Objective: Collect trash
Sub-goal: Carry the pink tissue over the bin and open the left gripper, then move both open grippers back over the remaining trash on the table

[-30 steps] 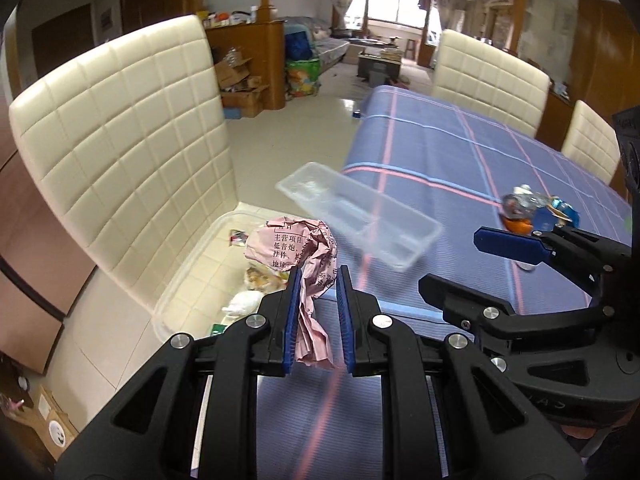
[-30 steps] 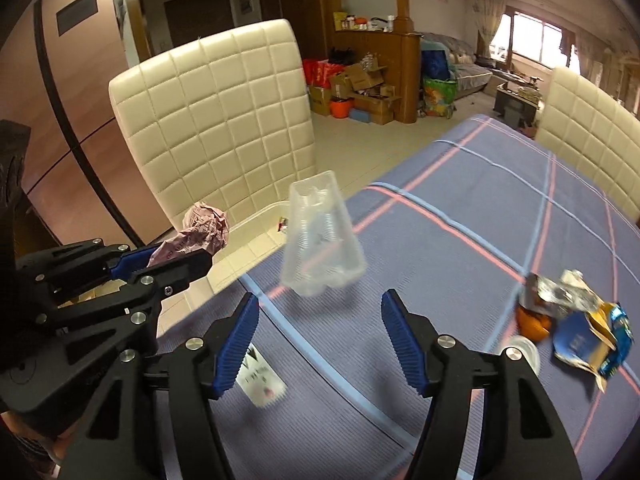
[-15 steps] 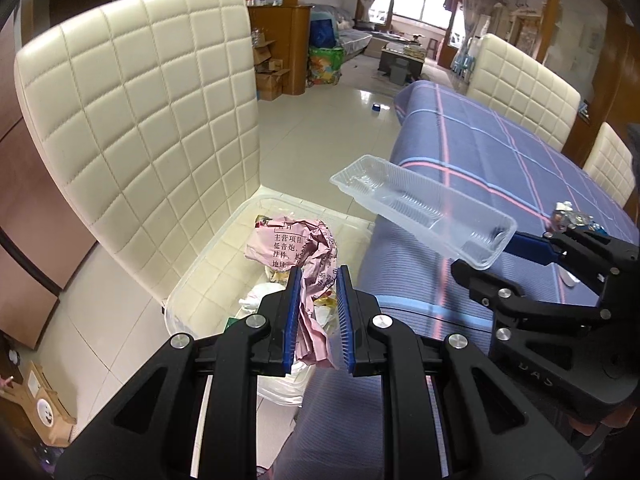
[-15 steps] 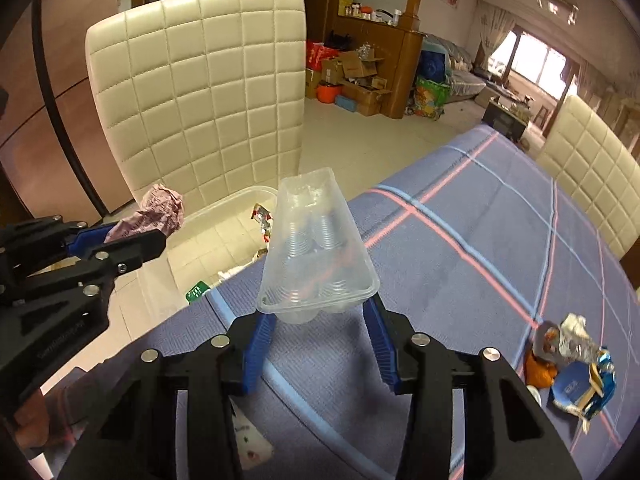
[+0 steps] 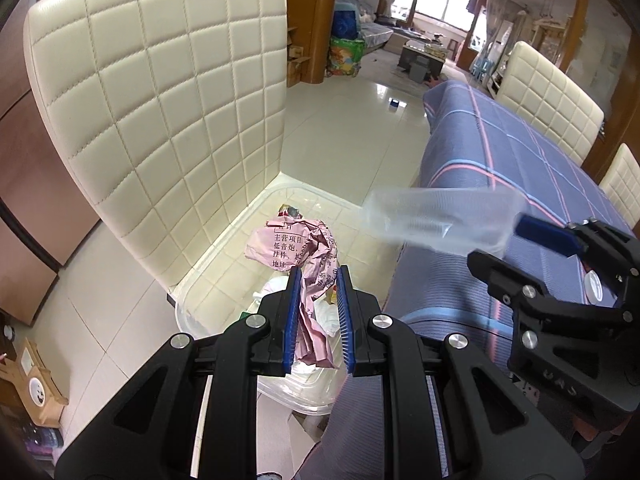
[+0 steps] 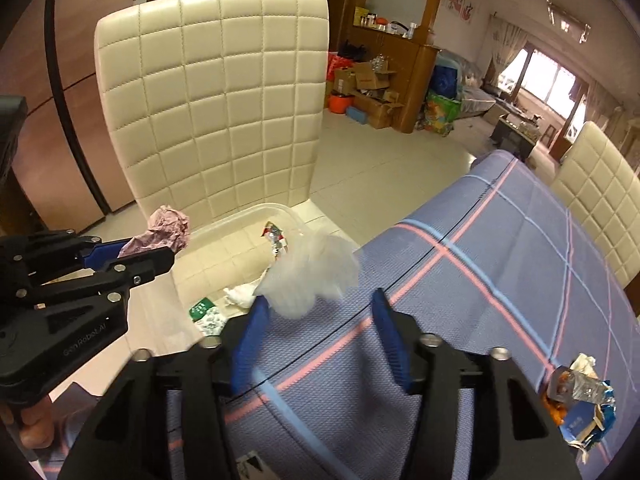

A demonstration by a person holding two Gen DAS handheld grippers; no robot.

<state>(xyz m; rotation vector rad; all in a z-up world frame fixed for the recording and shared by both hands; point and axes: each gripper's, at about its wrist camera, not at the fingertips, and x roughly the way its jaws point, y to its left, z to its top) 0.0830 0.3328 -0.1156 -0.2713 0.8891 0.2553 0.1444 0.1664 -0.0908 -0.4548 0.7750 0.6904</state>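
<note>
Dining room, tiled floor – blue plaid tablecloth beside a cream quilted chair. Clear plastic bin is seated on the chair, some trash already inside. Left gripper is clamped narrowly on crumpled pink paper, held above the bin. Right gripper – jaws opening; the blurred clear plastic tray is seen just beyond the blue pads, over the bin's edge, no longer pressed. Crumpled wrappers are left on the tablecloth.
</note>
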